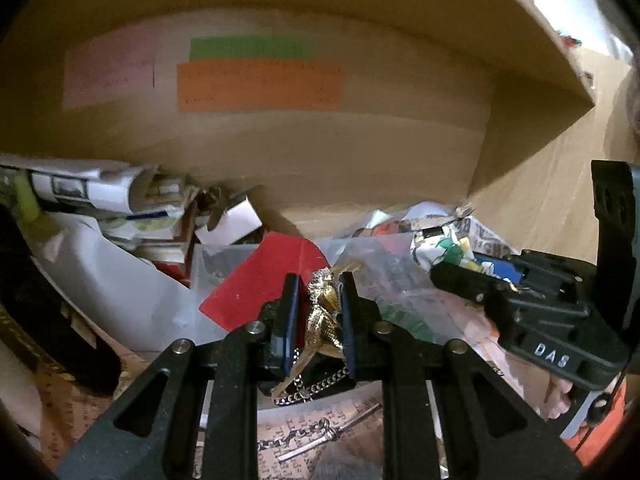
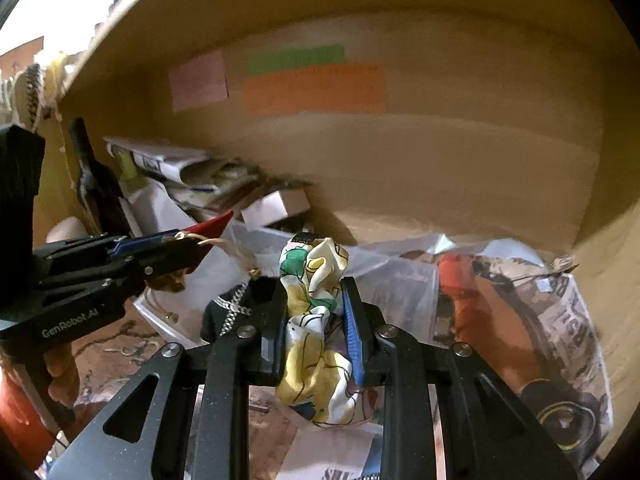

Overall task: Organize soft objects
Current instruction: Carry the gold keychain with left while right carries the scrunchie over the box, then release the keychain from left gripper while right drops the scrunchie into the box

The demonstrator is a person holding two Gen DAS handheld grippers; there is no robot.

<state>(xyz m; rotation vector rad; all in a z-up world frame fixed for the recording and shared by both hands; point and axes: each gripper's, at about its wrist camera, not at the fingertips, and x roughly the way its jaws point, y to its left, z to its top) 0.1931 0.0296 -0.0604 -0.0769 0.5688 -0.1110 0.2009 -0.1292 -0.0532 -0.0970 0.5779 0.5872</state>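
Silky scarf and gold fabric, each pinched in a tool inside the cardboard box.

Floral-printed white, yellow and green silky scarf (image 2: 316,320) sits bunched between the closed fingers of the right tool (image 2: 316,320), above the clutter in the brown cardboard box (image 2: 400,160); the left tool (image 1: 318,320) is clamped on a crumpled shiny gold fabric piece with a metal chain (image 1: 322,316), just beside a flat red card (image 1: 260,280). Both look light, limp and slippery, so I judge a grip across the thickest gathered folds holds best, since a loose edge could slide out; the dangling chain may snag on the clear plastic bags (image 1: 380,256).
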